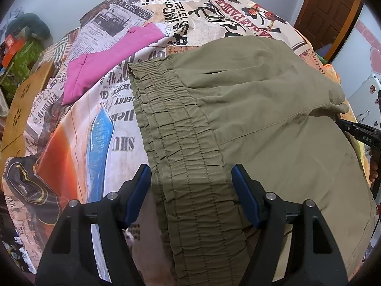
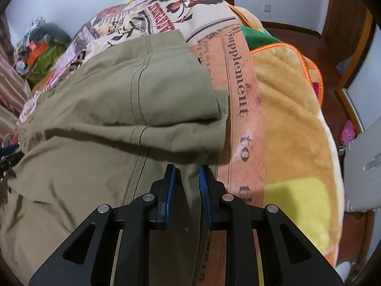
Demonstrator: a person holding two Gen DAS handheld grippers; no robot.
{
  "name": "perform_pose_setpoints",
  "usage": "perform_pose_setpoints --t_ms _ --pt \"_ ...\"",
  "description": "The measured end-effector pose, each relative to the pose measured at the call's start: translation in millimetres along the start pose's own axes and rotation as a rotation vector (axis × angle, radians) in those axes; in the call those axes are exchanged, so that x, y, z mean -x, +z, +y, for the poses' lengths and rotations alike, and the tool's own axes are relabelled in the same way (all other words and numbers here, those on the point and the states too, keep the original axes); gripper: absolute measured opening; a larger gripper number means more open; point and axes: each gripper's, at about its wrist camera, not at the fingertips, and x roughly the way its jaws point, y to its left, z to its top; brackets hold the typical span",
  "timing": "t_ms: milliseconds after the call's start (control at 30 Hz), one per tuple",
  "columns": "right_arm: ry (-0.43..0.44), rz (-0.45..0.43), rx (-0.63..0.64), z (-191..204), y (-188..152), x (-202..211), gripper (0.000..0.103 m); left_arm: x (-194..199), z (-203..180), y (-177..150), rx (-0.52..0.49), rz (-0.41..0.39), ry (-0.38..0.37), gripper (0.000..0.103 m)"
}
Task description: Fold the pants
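Left tongs [image 1: 191,178] spread wide astride the elastic waistband [image 1: 181,157] of the olive pants [image 1: 262,109], pads clear of the cloth, gripping nothing. Right tongs [image 2: 188,178] clenched on a ridge of the pants' lower layer near its right edge, fabric pinched between the blue pads [image 2: 170,186]. Pants lying on a bed, over a newspaper-print sheet [image 1: 114,128], one end folded back over the rest. Pink garment [image 1: 104,64] farther back on the sheet, apart from the pants. Yellow plush blanket [image 2: 293,124] beside the sheet's right edge.
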Motion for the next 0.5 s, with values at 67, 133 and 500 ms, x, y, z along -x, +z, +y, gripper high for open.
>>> perform_pose_setpoints --t_ms 67,133,500 --pt "0.006 0.012 0.000 -2 3 -3 0.018 0 0 0 -0.001 -0.001 0.003 0.071" --pt "0.010 0.008 0.015 -1 2 -3 0.012 0 -2 -1 -0.007 -0.007 0.017 0.071" --pt "-0.046 -0.015 0.076 9 -12 7 0.005 6 -3 -6 -0.048 -0.035 0.080 0.071"
